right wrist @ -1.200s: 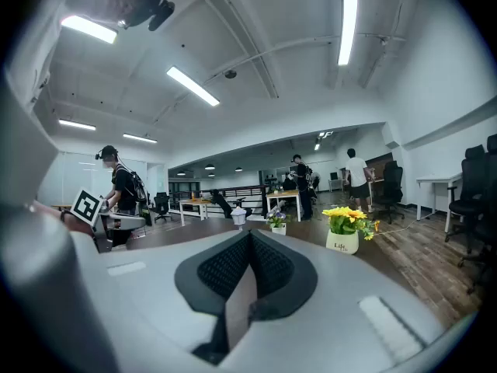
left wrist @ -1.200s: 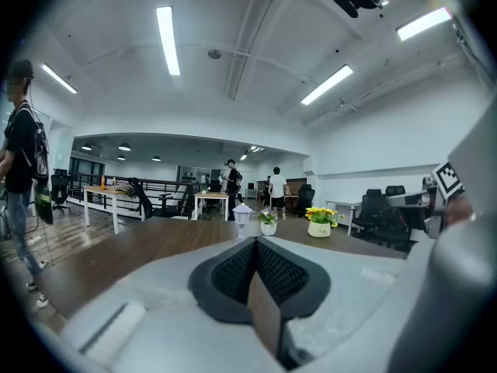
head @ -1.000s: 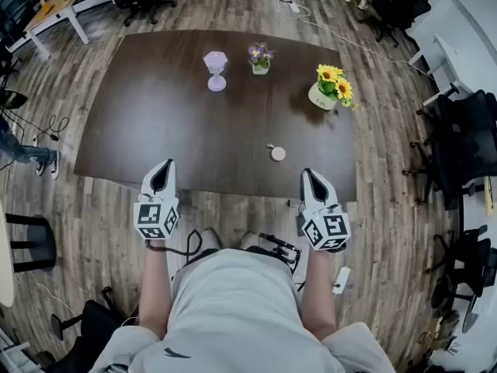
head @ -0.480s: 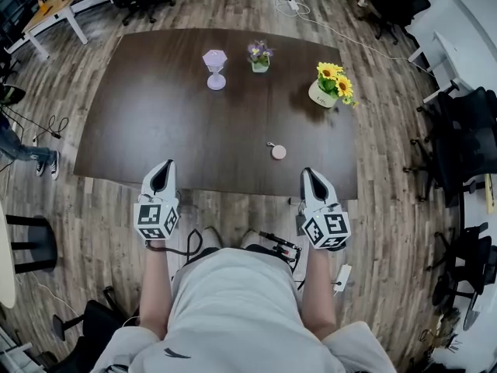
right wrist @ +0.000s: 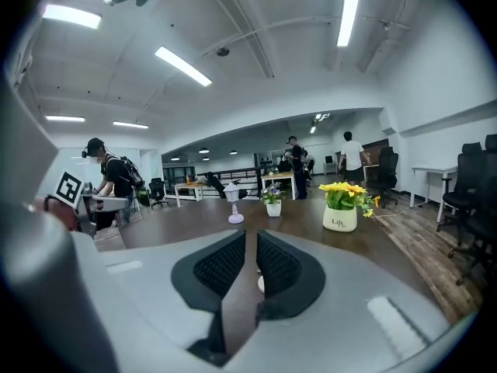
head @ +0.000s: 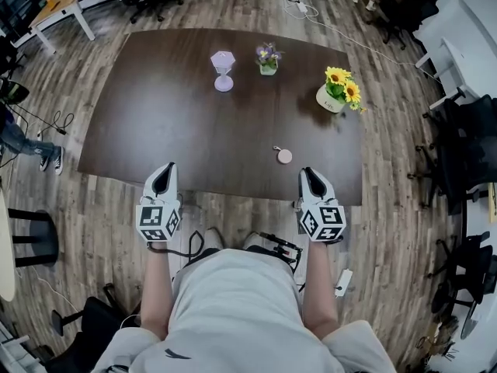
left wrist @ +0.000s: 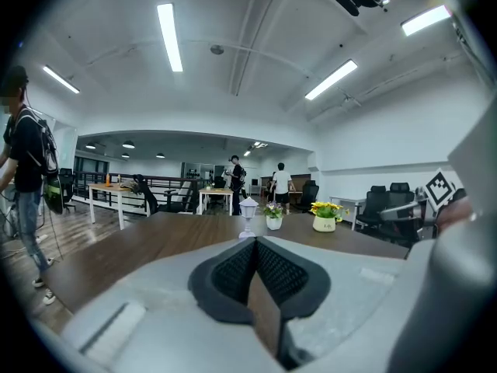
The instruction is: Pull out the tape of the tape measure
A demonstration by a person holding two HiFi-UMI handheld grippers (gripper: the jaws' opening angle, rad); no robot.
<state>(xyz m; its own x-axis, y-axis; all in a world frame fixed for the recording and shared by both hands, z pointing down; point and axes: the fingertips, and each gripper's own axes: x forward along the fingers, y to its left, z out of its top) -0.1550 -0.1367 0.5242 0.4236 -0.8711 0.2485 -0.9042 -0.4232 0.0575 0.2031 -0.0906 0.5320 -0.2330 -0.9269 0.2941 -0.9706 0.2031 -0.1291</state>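
The tape measure [head: 285, 156] is a small round pink case with a short tab, lying on the dark wooden table [head: 155, 123] near its front right. My right gripper [head: 310, 181] hovers at the table's near edge, just this side of it. Its jaws are opening to a narrow slit with nothing between them. Through that slit in the right gripper view [right wrist: 250, 235] a pale bit of the tape measure [right wrist: 260, 284] shows. My left gripper [head: 164, 179] is at the near edge further left, shut and empty, its pads together in the left gripper view [left wrist: 255, 243].
At the table's far side stand a small lilac lamp [head: 223, 70], a little pot of purple flowers [head: 269, 58] and a white pot of sunflowers [head: 338, 90]. Office chairs [head: 466, 146] stand to the right. People stand in the background [right wrist: 115, 179].
The head view has shifted a little, so the table sits slightly further right and lower. Both grippers stay at the near edge; the right one has turned slightly.
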